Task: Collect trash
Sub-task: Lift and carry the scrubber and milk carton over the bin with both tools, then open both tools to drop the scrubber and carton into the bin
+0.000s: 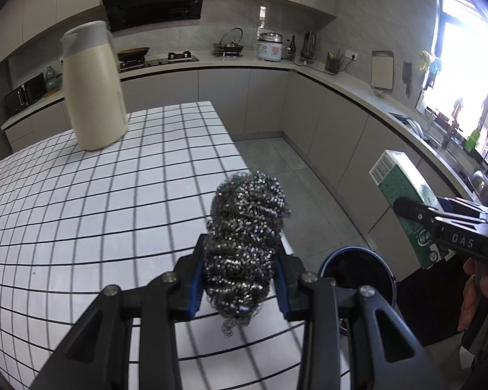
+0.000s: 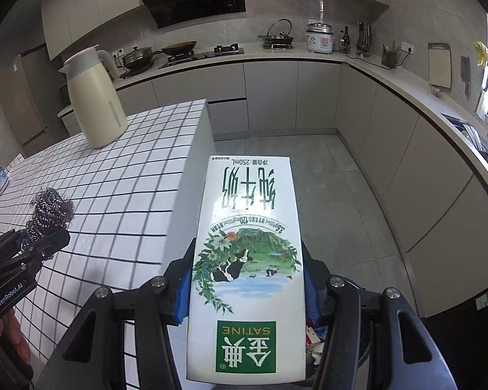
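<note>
1. Steel wool ball: clamped between the blue pads of the left gripper, jaws partly closed & pressing its sides. It sticks up past the fingertips, above the near edge of the grid-cloth table. Also seen from the right wrist cam, w/ the left gripper under it.
2. Milk carton: white/green, print upside down, held lengthwise in the right gripper; blue pads tight on both long sides, jaws about half open. It hangs over the floor just past the table's right edge. From the left wrist cam the carton shows end-on at far right, the right gripper gripping it.
3. Bin: round, dark inside, blue rim, on the floor just beside the table corner, below & between both grippers. In the right view, scraps of trash show under the carton.
4. A hand is behind the right gripper.
5. Cream jug w/ grey lid stands upright at the table's far end, well apart from both grippers.
6. Background: grey cabinets, stove w/ pans, rice cooker, window at right.
</note>
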